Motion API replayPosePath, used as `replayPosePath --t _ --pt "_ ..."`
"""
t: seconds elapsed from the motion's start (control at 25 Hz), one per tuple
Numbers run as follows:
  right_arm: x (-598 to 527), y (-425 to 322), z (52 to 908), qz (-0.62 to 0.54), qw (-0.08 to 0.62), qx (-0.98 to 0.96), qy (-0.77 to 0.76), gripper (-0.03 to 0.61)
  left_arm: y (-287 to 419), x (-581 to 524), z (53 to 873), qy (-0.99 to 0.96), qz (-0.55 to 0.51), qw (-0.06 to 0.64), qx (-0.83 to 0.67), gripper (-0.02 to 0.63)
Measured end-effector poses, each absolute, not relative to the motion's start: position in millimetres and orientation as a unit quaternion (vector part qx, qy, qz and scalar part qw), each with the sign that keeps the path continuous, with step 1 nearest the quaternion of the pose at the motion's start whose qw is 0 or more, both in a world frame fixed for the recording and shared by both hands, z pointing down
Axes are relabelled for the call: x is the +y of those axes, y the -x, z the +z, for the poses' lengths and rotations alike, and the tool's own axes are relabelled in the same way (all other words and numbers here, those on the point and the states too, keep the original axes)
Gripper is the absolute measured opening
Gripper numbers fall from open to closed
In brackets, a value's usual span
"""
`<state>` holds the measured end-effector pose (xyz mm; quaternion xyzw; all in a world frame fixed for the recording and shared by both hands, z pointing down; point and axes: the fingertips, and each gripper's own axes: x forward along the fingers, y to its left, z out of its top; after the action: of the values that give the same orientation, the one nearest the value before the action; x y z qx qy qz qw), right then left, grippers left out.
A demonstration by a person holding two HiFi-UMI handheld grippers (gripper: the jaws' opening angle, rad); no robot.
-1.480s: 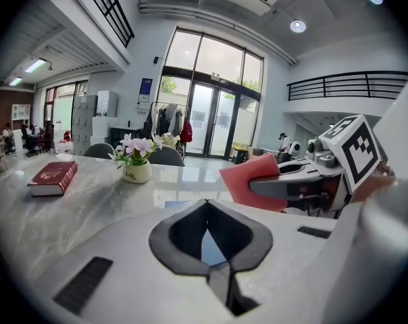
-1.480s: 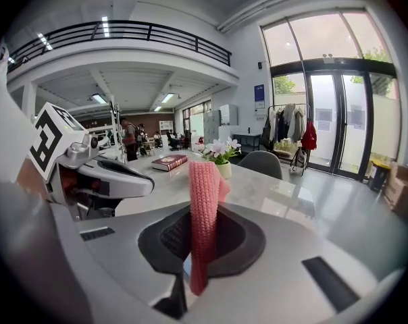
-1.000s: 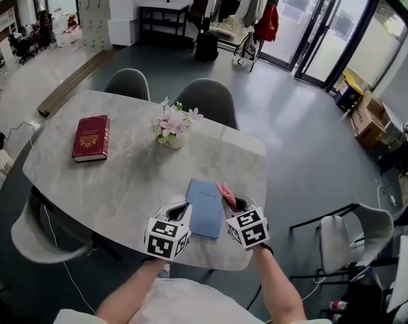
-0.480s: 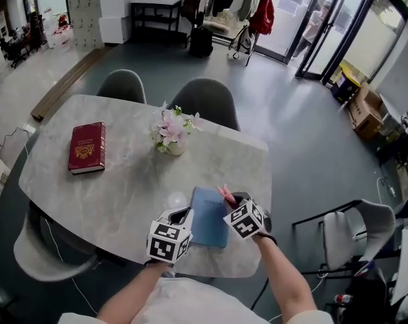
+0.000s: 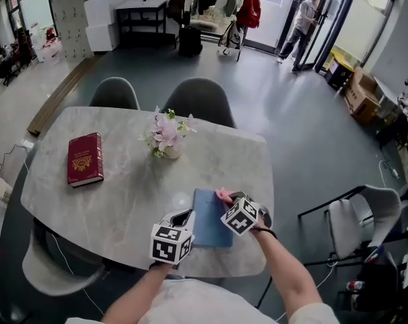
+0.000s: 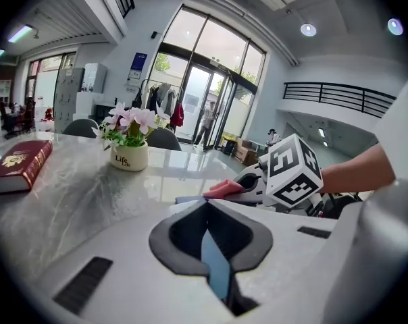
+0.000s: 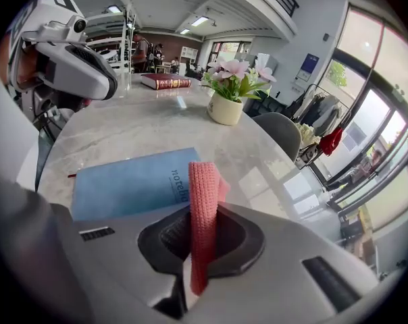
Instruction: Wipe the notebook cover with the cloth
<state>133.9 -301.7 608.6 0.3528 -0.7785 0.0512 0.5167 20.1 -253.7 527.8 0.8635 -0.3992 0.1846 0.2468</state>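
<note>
Bright daylight floods in through the glass front [image 6: 214, 52], a pale sheen glares off the marble table [image 6: 184, 174], ceiling lamps [image 6: 309, 30] glow; both gripper views bulge fisheye-style, corners black, close foreground soft

notebook [image 5: 211, 227]: light blue, closed, flat on worktop [image 5: 136, 181], edge pinched in left tool [image 6: 215, 265] | cloth [image 7: 203, 187]: pink knit, folded, clamped in right tool [image 7: 201, 245], over notebook

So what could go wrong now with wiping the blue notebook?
The left gripper pinches the notebook only at its edge, so a firm stroke may twist it loose. The notebook lies near the table edge and might slide off. The right gripper holds the cloth as a narrow fold, so it may pull out.
</note>
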Motion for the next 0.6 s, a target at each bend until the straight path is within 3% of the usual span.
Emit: replayPosePath --t 0.6 --pt "-271 -126 611 0.071 0.505 -0.789 -0.341 0.015 -18 -234 531 -0.858 0.189 0.247 -0.408 0.008"
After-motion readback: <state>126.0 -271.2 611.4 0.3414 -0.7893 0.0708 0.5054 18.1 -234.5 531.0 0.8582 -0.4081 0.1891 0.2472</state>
